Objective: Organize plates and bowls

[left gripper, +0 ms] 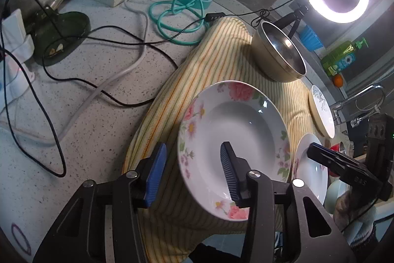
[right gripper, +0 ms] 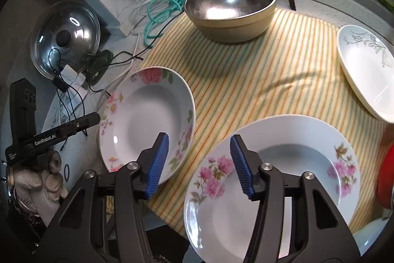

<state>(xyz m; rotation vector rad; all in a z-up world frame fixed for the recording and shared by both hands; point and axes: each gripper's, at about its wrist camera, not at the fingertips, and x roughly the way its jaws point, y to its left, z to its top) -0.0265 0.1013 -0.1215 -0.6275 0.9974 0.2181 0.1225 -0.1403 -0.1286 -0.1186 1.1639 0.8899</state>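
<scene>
Straddling plate rims, your left gripper (left gripper: 194,169) bracketed the floral plate (left gripper: 234,130) and your right gripper (right gripper: 199,162) the pink-flowered plate (right gripper: 283,164), jaws part-open, gripping nothing.

Home kitchen, speckled stone counter (left gripper: 86,120), faucet (left gripper: 364,95), dish soap bottle (left gripper: 344,56), pot lid (right gripper: 66,38)

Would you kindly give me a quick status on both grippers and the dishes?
Left gripper open over left floral plate. Right gripper open astride right floral plate rim. Metal bowl untouched. Nothing in the way.
</scene>
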